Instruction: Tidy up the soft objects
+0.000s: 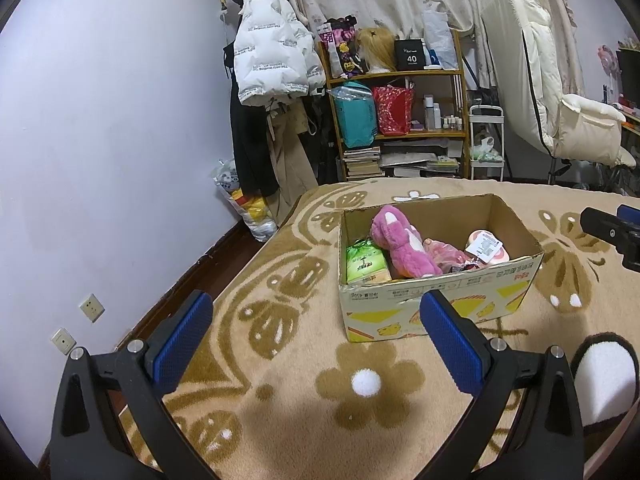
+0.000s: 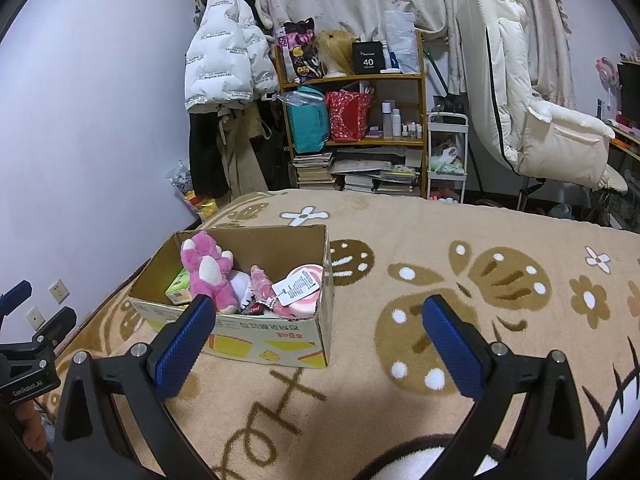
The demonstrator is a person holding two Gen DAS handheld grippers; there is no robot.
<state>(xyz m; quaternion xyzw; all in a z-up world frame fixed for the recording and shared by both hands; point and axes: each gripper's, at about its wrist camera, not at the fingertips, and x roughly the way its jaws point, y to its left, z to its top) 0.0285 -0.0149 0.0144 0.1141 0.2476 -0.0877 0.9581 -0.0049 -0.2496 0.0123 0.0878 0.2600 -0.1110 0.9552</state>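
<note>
An open cardboard box (image 1: pixel 436 300) (image 2: pixel 256 340) stands on a beige patterned blanket (image 1: pixel 360 392) (image 2: pixel 460 240). Inside lie a pink plush bear (image 1: pixel 400 244) (image 2: pixel 208 272), a green tissue pack (image 1: pixel 364 266) (image 2: pixel 180 282), a pale pink soft toy (image 1: pixel 444 254) (image 2: pixel 262 284) and a round pink cushion with a white tag (image 1: pixel 486 246) (image 2: pixel 306 288). My left gripper (image 1: pixel 316 308) hovers open just before the box, nothing between its blue pads. My right gripper (image 2: pixel 316 312) is open too, to the right of the box and empty.
A dark-edged white plush patch (image 1: pixel 604 380) (image 2: pixel 408 460) lies at the near edge of the blanket. Behind the bed stand a wooden shelf (image 1: pixel 400 120) (image 2: pixel 356 120), a hanging white jacket (image 1: pixel 272 56), a white cart (image 1: pixel 486 144) and a cream recliner chair (image 2: pixel 532 120). The wall is on the left.
</note>
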